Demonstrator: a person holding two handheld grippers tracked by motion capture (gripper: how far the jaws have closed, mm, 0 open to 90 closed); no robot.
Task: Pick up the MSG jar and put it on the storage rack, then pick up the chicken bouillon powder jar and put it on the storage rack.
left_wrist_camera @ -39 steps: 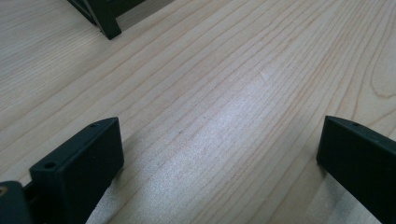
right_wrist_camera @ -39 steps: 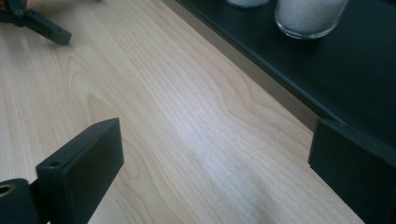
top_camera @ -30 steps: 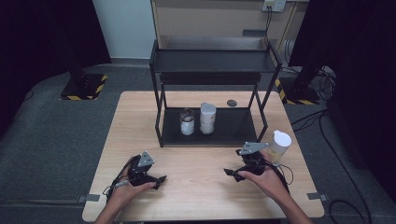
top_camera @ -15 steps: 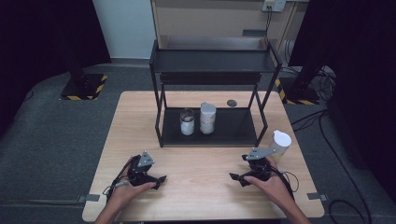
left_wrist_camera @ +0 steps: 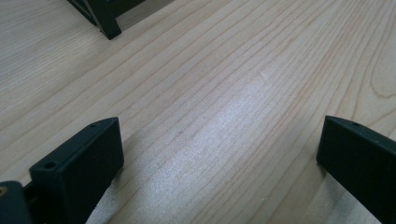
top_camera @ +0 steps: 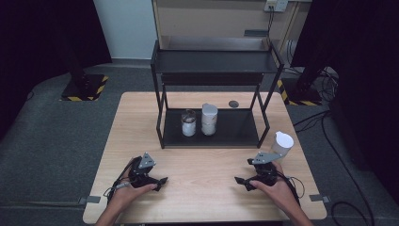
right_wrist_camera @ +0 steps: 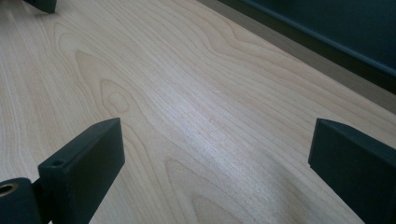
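At the right side of the desk, just behind the right tool: white cup, upright, standing free on the wood, apart from the black rack. Looks light and thin-walled, likely empty, though contents cannot be told from here. Probably smooth and a bit slippery, easy to tip or crush if squeezed hard. Best taken across the middle of the wall, below the rim, with a gentle squeeze; could skid if nudged first.

Right tool wide apart, nothing between the jaws, pointing away from the cup toward the desk centre; bare wood ahead in the right gripper view. Needs turning toward the cup before any grasp.

Left tool also spread wide and empty, low over the desk at the near left, well apart from the cup.

Farther off, on the rack's lower shelf: glass jar and tall white container, side by side. Small dark disc on the desk behind the rack.
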